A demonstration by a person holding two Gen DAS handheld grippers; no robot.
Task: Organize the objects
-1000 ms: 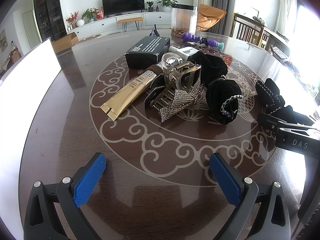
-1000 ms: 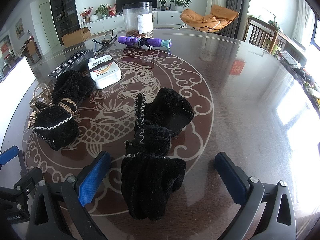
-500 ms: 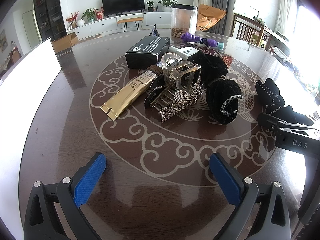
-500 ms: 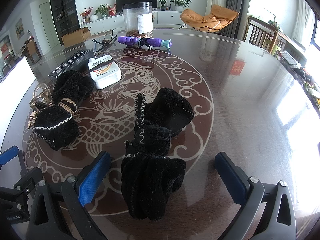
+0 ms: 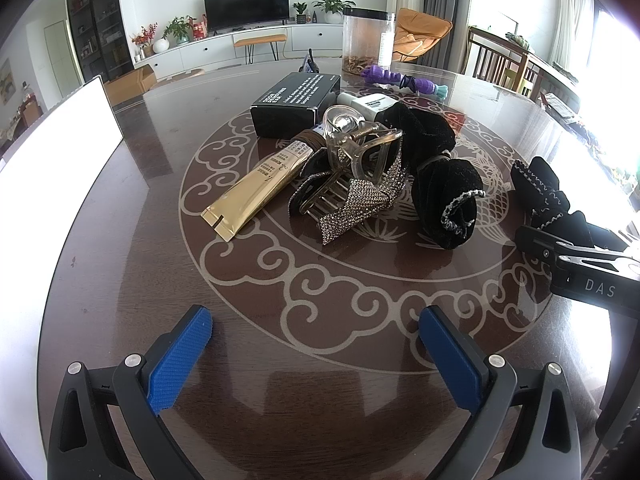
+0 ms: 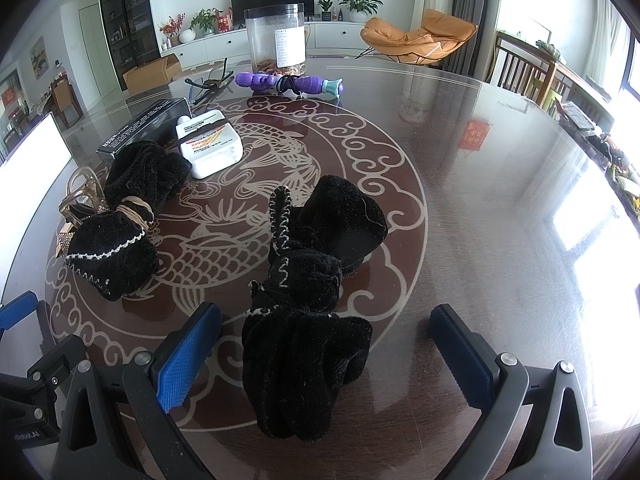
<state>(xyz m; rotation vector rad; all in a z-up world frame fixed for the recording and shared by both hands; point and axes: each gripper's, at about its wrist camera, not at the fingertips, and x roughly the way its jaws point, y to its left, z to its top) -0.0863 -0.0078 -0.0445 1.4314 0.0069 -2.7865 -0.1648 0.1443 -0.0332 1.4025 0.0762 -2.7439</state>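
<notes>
Left gripper (image 5: 316, 348) wide open, empty, bare worktop (image 5: 120, 280) ahead. Right gripper (image 6: 326, 348) wide open, straddling black pouch (image 6: 304, 364), untouched.

The left hand-held gripper (image 5: 315, 350) is held wide open above the bare desk (image 5: 120, 280), with nothing between its blue pads (image 5: 180, 360). Ahead of it, a gold tube (image 5: 256, 184), a rhinestone hair clip (image 5: 352, 196) and a black velvet pouch (image 5: 444, 196) are seen clustered together. Farther ahead, a black box (image 5: 296, 100) is laid. To the right, the right hand-held gripper (image 5: 580, 264) is seen partly, just beside another black pouch (image 5: 540, 192).
</notes>
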